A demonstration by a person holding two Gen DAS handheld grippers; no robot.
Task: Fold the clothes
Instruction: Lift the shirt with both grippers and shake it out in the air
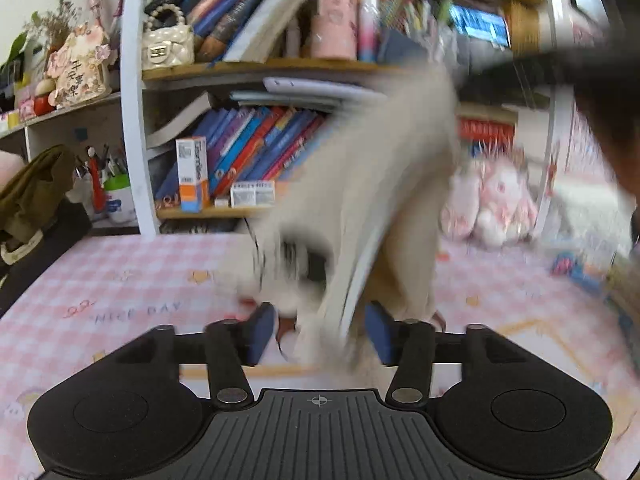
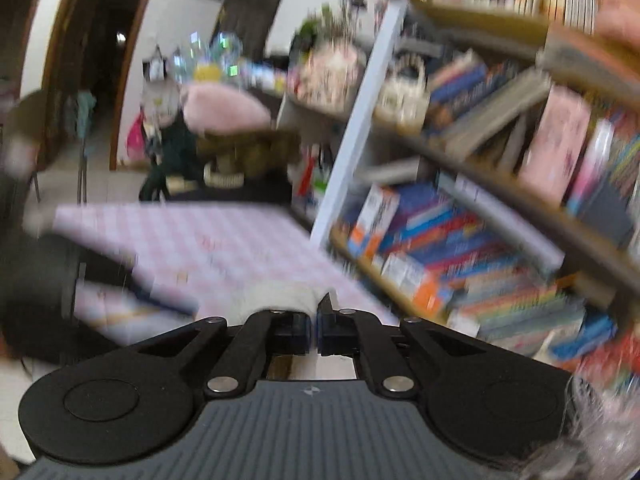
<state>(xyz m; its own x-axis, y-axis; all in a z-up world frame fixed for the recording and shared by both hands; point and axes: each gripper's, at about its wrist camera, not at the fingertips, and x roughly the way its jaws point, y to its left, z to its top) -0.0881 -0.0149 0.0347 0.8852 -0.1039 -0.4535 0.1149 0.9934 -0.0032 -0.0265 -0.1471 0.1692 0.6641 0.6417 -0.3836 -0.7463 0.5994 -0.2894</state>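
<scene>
A cream garment hangs in the air above the pink checked surface, motion-blurred in the left wrist view, stretching from the upper right of the frame down toward the left gripper. The left gripper's jaws stand open, their blue pads well apart, and the lower end of the garment falls between them; the blur hides whether the cloth touches either pad. A darker patch on the garment shows just above the left pad, too smeared to identify. In the right wrist view the right gripper has its jaws closed together, with a bunched fold of the cream garment pinched at their tips, over the near edge of the pink checked surface. Beyond the surface stands a bookshelf packed with leaning books; a cream quilted handbag sits at the left end of its upper shelf, and an orange-and-white box stands at the left end of its lower shelf. To the left of the bookshelf, an olive-green cloth is draped over a dark object at the surface's edge.
</scene>
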